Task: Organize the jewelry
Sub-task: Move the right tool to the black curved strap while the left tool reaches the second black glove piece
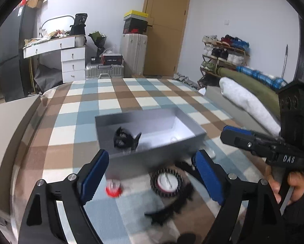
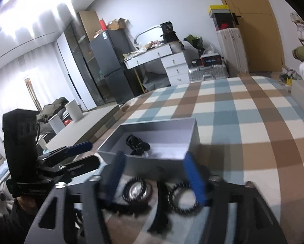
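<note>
An open grey box [image 1: 188,142] [image 2: 189,134] sits on the checked bedspread with a black tangled accessory [image 1: 125,138] [image 2: 136,142] inside. In front of it lie a round watch with a black spiked rim [image 1: 167,182] [image 2: 136,191], a second spiked round piece [image 2: 182,199] on a black strap, and a small red item [image 1: 113,189]. My left gripper [image 1: 152,174] [image 2: 86,155] hangs open above the watch, nothing pressed between its blue pads. My right gripper [image 2: 154,179] [image 1: 233,136] is also open, over the two round pieces, holding nothing.
The checked bedspread [image 1: 111,101] stretches far behind the box. Rolled white and green bedding [image 1: 249,99] lies at the right edge. Beyond the bed stand a white desk [image 1: 70,61], suitcases [image 1: 133,55] and a shoe rack [image 1: 223,55]. A hand [image 1: 294,185] grips the right tool.
</note>
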`<act>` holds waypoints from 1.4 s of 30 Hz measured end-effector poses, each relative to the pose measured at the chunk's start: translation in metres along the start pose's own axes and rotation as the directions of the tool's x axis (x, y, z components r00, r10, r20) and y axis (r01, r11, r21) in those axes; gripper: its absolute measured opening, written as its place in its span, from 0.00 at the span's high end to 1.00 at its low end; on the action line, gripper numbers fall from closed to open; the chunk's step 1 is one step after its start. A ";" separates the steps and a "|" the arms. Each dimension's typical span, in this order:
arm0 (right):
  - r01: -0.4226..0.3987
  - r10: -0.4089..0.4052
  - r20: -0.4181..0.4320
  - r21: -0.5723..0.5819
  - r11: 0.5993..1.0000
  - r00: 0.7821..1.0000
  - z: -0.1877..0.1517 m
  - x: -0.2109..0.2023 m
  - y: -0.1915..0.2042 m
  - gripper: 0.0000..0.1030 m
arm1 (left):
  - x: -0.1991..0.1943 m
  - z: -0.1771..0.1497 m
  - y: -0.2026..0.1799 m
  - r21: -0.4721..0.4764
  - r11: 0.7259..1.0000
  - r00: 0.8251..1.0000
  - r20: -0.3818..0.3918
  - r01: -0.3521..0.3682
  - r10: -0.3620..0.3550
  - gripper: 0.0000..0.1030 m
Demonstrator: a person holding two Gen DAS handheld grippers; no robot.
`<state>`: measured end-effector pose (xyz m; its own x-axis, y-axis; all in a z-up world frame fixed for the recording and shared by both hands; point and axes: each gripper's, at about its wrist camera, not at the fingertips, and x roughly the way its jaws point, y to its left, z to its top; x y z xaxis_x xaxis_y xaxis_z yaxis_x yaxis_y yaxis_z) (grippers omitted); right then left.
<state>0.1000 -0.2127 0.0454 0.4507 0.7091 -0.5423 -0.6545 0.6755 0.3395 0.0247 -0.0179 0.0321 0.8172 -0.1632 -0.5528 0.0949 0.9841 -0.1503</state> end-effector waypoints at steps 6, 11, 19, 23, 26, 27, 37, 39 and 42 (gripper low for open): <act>0.052 -0.054 -0.051 -0.024 0.998 0.997 -0.018 -0.009 0.003 0.13 | -0.011 -0.016 -0.002 -0.023 1.000 1.000 -0.007 -0.017 0.017 0.01; 0.075 -0.078 -0.098 -0.042 0.996 0.992 -0.033 -0.011 0.006 0.12 | -0.018 -0.021 -0.004 -0.038 0.999 1.000 -0.005 -0.029 0.029 0.01; 0.040 -0.048 -0.139 -0.062 0.997 0.989 -0.045 -0.008 0.011 0.12 | -0.018 -0.042 -0.012 -0.012 0.999 0.998 -0.044 -0.042 0.041 0.01; 0.014 -0.028 -0.154 -0.096 0.995 0.988 -0.050 -0.005 0.019 0.13 | -0.019 -0.051 -0.015 -0.006 1.000 0.997 -0.070 -0.028 0.027 0.01; -0.001 -0.020 -0.167 -0.127 0.992 0.986 -0.054 -0.003 0.026 0.13 | -0.018 -0.059 -0.017 0.000 1.000 0.996 -0.091 -0.015 0.015 0.01; -0.002 -0.022 -0.170 -0.139 0.990 0.985 -0.055 -0.003 0.028 0.13 | -0.018 -0.061 -0.017 0.003 1.000 0.995 -0.097 -0.016 0.016 0.01; 0.002 -0.035 -0.201 -0.162 0.987 0.979 -0.061 0.006 0.030 0.16 | -0.014 -0.070 -0.017 -0.010 1.000 0.991 -0.131 0.006 -0.007 0.01; 0.008 -0.044 -0.212 -0.166 0.986 0.976 -0.064 0.009 0.030 0.23 | -0.013 -0.071 -0.018 -0.010 1.000 0.990 -0.140 0.011 -0.012 0.01; 0.012 -0.053 -0.230 -0.175 0.984 0.972 -0.065 0.013 0.031 0.33 | -0.011 -0.072 -0.018 -0.015 1.000 0.988 -0.151 0.019 -0.021 0.01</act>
<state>0.0460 -0.1960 -0.0015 0.3333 0.6070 -0.7214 -0.7451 0.6385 0.1929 -0.0271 -0.0386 -0.0184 0.7200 -0.1921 -0.6669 0.1017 0.9797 -0.1725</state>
